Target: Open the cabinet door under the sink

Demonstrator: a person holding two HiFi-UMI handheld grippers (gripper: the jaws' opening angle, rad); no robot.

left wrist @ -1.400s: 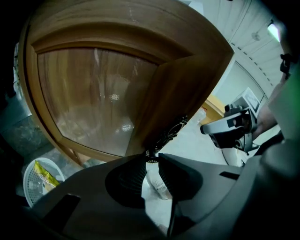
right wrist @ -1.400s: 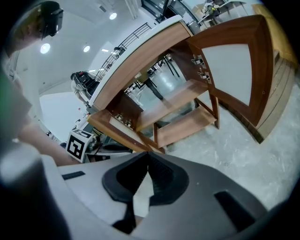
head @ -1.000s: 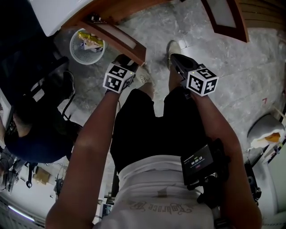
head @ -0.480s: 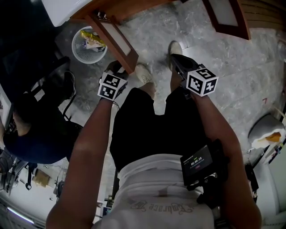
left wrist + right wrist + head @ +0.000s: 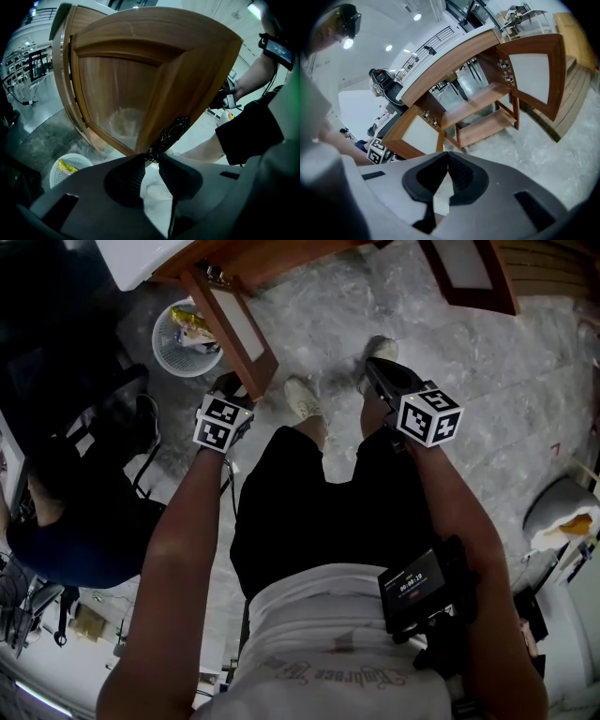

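Person wears black shorts (image 5: 309, 512), white shirt (image 5: 328, 657), white shoes (image 5: 302, 397), 1 forearm screen (image 5: 419, 589).

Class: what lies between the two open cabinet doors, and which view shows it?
Two brown wooden shelves, between the left pale-panelled door and right pale-panelled door, in the right gripper view.

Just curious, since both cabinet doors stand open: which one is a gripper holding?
The left door, beside the white basket: the left gripper clamps its dark handle. The right door hangs free.
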